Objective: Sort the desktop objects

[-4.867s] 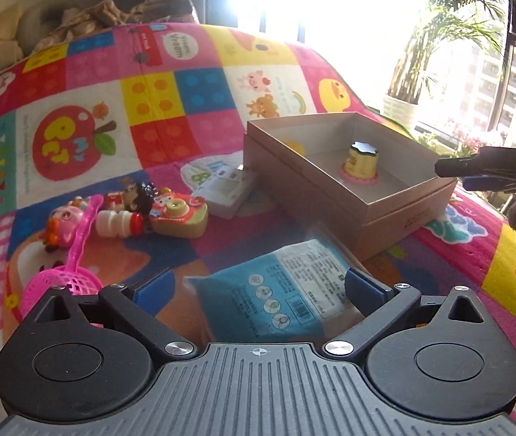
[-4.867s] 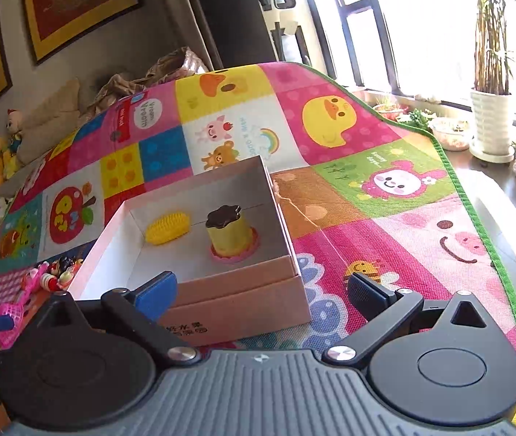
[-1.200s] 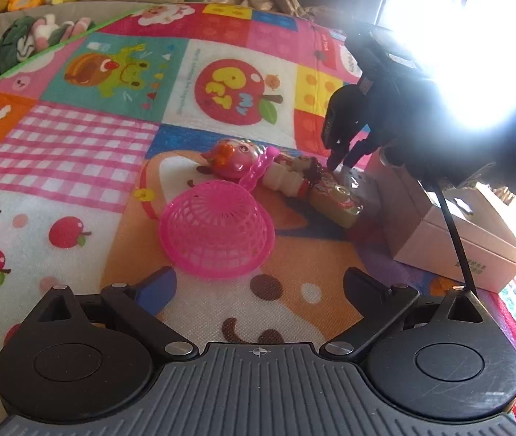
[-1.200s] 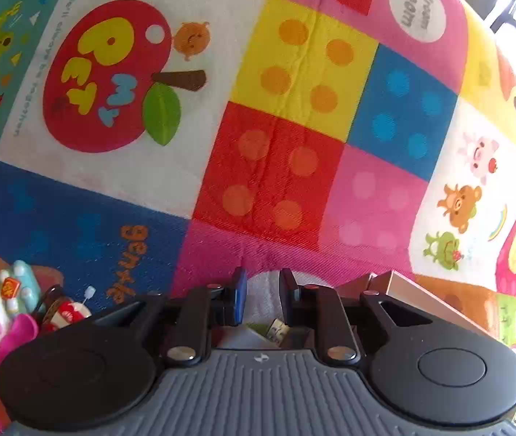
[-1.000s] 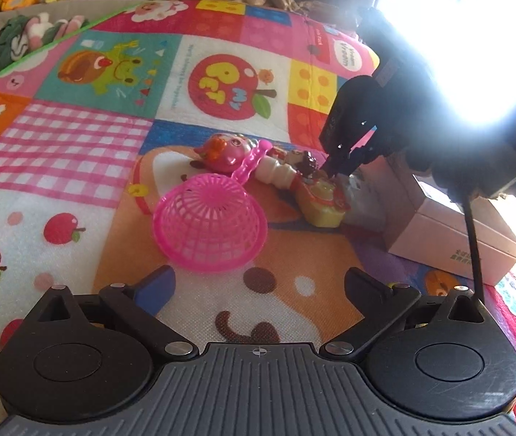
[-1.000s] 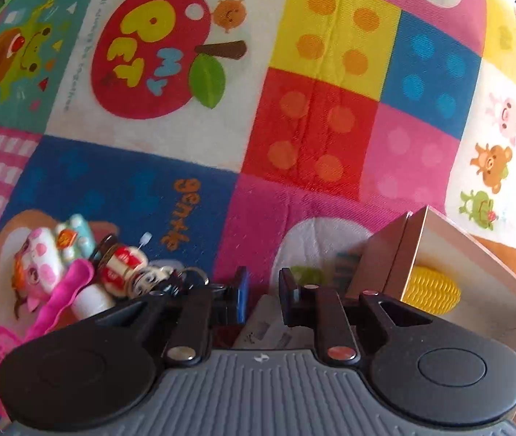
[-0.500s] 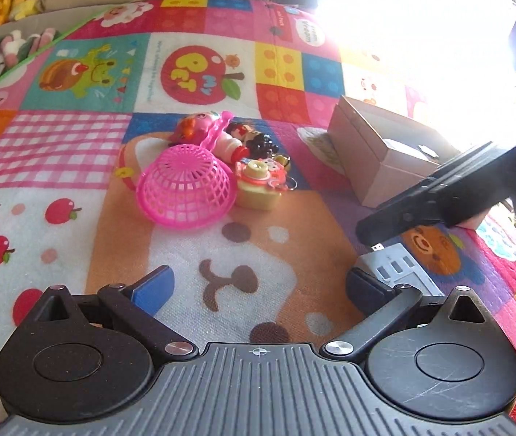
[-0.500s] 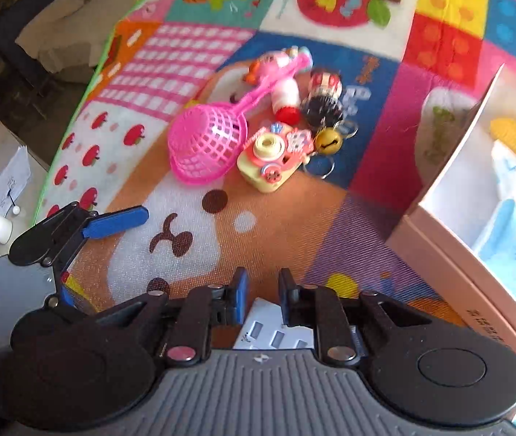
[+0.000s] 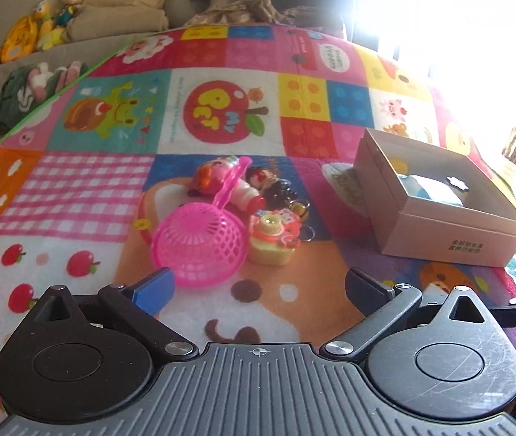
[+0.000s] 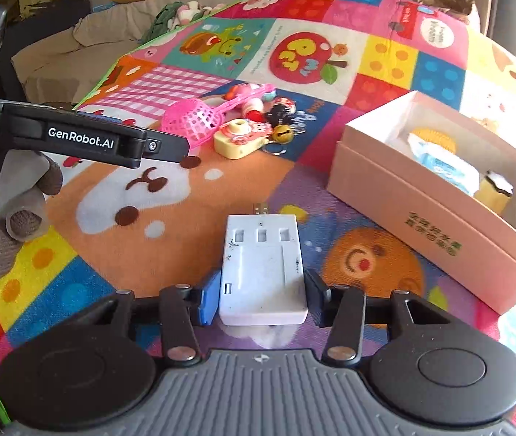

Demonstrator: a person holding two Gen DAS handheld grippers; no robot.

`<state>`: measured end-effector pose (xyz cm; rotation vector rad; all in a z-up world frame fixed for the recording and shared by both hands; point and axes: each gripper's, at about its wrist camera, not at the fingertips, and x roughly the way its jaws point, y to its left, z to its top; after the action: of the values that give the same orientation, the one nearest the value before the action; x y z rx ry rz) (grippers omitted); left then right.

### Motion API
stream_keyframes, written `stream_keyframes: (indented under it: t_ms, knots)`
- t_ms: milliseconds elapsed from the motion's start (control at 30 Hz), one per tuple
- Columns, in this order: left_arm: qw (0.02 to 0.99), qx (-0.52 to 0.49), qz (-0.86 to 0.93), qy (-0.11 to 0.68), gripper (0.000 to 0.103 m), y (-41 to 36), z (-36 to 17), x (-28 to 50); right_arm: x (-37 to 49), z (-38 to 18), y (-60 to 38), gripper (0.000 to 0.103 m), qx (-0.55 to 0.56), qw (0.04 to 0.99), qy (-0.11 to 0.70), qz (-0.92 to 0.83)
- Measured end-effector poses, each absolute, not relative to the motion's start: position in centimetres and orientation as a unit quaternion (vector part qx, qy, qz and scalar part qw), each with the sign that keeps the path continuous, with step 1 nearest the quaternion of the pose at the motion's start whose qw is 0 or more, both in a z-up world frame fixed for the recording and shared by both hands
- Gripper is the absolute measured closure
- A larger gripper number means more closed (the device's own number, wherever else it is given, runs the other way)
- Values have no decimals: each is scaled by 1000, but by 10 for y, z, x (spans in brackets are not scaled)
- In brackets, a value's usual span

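Observation:
My right gripper (image 10: 262, 299) stands around a white USB hub (image 10: 262, 267) lying on the mat; the jaws look parted, just beside its sides. My left gripper (image 9: 258, 285) is open and empty, near a pink strainer scoop (image 9: 201, 238), also in the right wrist view (image 10: 192, 121). Beside the strainer scoop lie a yellow toy camera (image 9: 271, 238), a small bottle (image 9: 247, 194) and keychain toys (image 9: 279, 189). The cardboard box (image 9: 450, 232), which also shows in the right wrist view (image 10: 425, 214), holds a blue packet (image 10: 443, 165), a yellow brush (image 10: 434, 136) and a yellow cup (image 10: 494, 190).
Everything lies on a colourful play mat (image 9: 87, 196). Cushions and plush toys (image 9: 39, 25) sit behind it. The left gripper's arm (image 10: 87, 140) crosses the left of the right wrist view. Bright window glare fills the right of the left wrist view.
The right gripper carried the white USB hub from beside the box to the near mat, and its jaws have widened around it. The left gripper pulled back slightly.

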<state>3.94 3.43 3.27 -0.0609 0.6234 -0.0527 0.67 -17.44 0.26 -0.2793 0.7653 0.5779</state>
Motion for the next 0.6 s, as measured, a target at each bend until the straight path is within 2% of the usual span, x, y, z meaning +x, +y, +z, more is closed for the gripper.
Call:
stream_keyframes:
  t_ms: [133, 167, 200, 233, 267, 333, 433, 500, 600]
  knots:
    - [951, -10, -38, 306, 1, 12, 23, 68, 4, 2, -216, 55, -137, 903, 353, 200]
    - [950, -5, -37, 308, 5, 9, 21, 74, 4, 2, -228, 55, -123, 907, 355, 190]
    - [949, 1, -36, 314, 17, 5, 17, 84, 4, 3, -239, 53, -107, 909, 358, 184]
    - [947, 4, -33, 320, 23, 3, 14, 91, 3, 3, -249, 50, -90, 911, 360, 179]
    - [944, 6, -26, 328, 26, 3, 10, 100, 1, 3, -260, 47, -73, 915, 358, 174]
    - [944, 7, -10, 330, 26, 5, 7, 110, -4, 1, -272, 38, -50, 920, 350, 167]
    - [943, 15, 7, 331, 34, 7, 5, 118, -8, -7, -282, 36, -23, 921, 350, 167]
    - [942, 31, 10, 334, 53, 6, 6, 117, -8, -13, -284, 33, -15, 922, 351, 166]
    - [940, 45, -8, 337, 53, 3, 9, 106, -10, -14, -280, 28, -23, 925, 341, 165]
